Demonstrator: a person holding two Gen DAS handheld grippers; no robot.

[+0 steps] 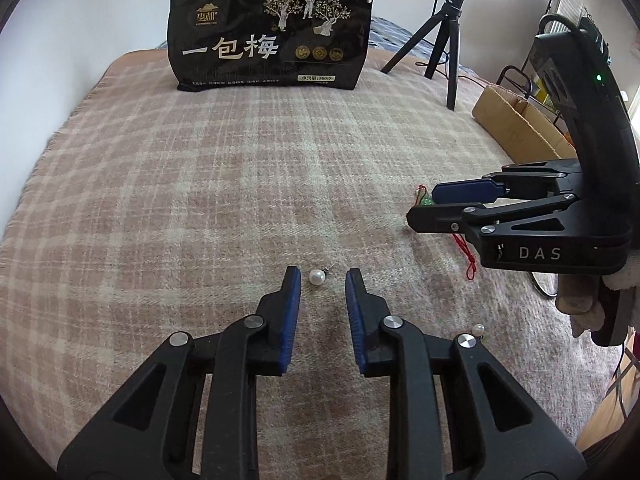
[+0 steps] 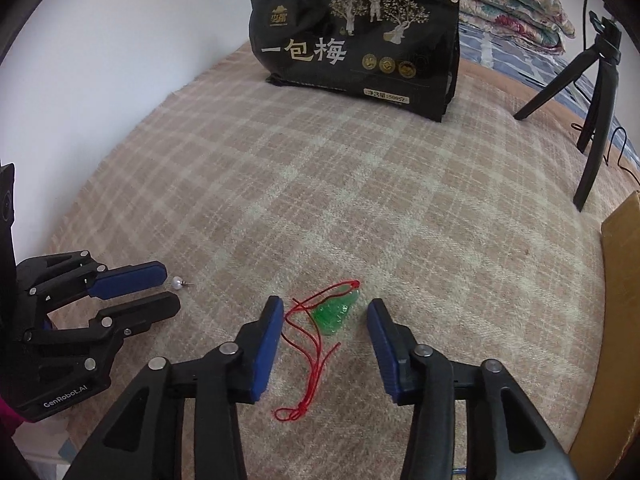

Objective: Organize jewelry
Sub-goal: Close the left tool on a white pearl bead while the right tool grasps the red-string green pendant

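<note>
Blue-padded black left gripper sits low over the pink-and-cream plaid wool blanket, jaws spread wide, with a round white pearl stud earring lying between its fingertips, untouched. The matching right gripper, likewise spread wide, flanks a green translucent pendant on red cord resting on the blanket. A second pearl earring lies nearby. A black printed snack bag stands at the blanket's far end.

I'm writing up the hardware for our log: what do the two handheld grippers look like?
Both are matte black plastic linkages with silver pivot pins and two fingers faced with blue pads. The left gripper carries white "GenRobot.AI" lettering on its body, seen from the right wrist view. The right gripper reads "DAS" in the left wrist view, with a curved black housing above and a small green light.
</note>
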